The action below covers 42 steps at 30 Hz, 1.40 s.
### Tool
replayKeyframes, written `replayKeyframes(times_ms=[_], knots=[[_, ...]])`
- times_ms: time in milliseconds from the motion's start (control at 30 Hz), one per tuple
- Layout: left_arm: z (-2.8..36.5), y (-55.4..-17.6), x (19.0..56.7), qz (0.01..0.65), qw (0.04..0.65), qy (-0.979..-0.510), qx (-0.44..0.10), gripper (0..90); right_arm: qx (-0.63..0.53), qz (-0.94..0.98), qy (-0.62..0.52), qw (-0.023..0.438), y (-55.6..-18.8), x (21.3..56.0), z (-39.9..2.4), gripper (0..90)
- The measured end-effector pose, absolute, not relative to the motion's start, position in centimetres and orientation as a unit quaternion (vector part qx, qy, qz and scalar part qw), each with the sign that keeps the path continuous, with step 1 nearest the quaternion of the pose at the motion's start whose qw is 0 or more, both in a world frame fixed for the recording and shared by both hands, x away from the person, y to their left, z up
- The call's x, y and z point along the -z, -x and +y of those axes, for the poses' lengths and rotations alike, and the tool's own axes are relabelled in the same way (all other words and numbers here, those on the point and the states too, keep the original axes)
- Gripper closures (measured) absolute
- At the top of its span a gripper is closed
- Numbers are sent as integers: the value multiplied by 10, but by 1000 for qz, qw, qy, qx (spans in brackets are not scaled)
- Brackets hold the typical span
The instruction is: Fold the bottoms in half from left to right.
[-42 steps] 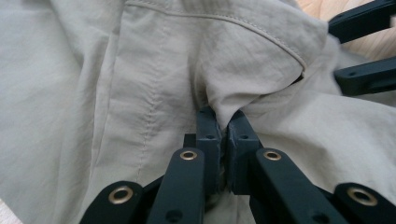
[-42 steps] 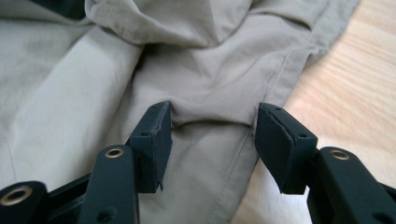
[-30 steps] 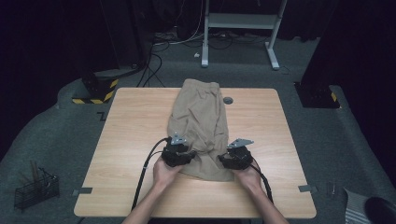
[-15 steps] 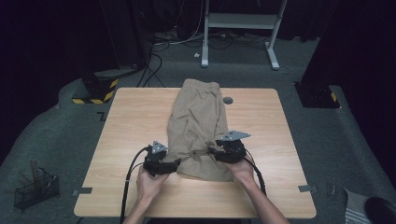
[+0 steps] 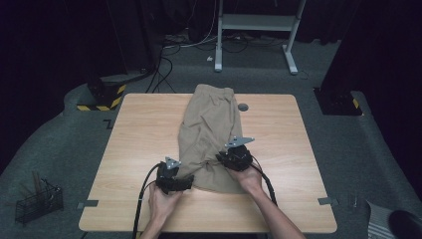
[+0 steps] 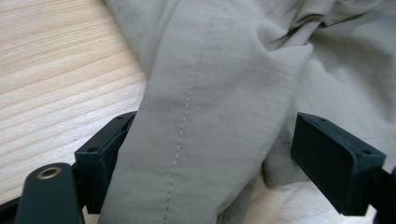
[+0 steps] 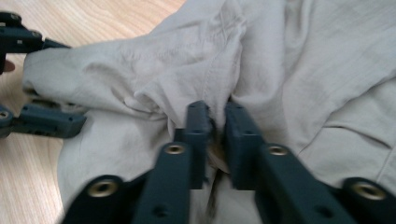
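Tan trousers [image 5: 209, 134] lie down the middle of the wooden table [image 5: 139, 139], running from the far edge toward the person's side. Their far end reaches right to the table's far edge, next to a small grey round spot [image 5: 243, 107] in the wood. Their near end stops a little way short of the near edge, so a strip of bare wood is left in front of the person. Lots of bare wood lies on both sides of the cloth, out to the left and right edges, with room to slide things about. The left gripper [image 5: 185, 180] sits at the near left corner of the trousers, close to the table. Its jaws have just been opening and now stand wide apart. In the left gripper view a folded edge of cloth with a line of stitches [image 6: 182, 121] lies between the two jaws; it brushes one jaw and stays clear of the other, so it is not pinched. The right gripper [image 5: 224, 158] sits on the near right part of the trousers, a bit farther from the person than the left one. Its jaws have just been closing, and in the right gripper view [image 7: 215, 126] they are nearly together, pinching a bunched fold of the cloth between them. That view also shows the left gripper's open jaws at the cloth's corner.
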State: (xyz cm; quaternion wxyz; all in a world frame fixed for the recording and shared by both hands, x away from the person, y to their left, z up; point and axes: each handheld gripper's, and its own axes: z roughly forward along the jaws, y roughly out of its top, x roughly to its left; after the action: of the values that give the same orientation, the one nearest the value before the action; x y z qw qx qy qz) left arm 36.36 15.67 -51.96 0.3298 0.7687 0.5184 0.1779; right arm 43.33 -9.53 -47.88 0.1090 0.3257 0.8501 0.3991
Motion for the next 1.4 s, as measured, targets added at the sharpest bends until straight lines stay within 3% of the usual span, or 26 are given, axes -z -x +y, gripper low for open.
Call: replayKeyframes(times_ms=[67,367,700,867,1000,1100,1200,1267,1400], knots=[[155,-364,520,517,316,-772,-191,169,-403,850,-321,112,-431,480,-98,889],[158,-356,523,527,322,-760,-204,165,-430,836,-309,141,-405,460,-143,899],[169,-349,520,528,317,-762,-201,221,-400,829,-368,134,-397,502,-177,882],[169,-356,520,518,319,-768,-197,251,-388,835,-367,131,-398,500,-168,615],[172,-364,520,523,320,-763,-203,283,-357,843,-376,145,-401,510,-156,552],[171,-369,518,517,321,-768,-200,366,-341,846,-378,160,-406,517,-153,565],[168,-368,518,495,340,-776,-193,615,-340,842,-385,163,-411,517,-154,556],[166,-368,518,485,343,-782,-190,723,-340,842,-387,161,-414,518,-156,531],[165,-363,515,477,343,-785,-197,828,-342,841,-386,162,-414,518,-156,522]])
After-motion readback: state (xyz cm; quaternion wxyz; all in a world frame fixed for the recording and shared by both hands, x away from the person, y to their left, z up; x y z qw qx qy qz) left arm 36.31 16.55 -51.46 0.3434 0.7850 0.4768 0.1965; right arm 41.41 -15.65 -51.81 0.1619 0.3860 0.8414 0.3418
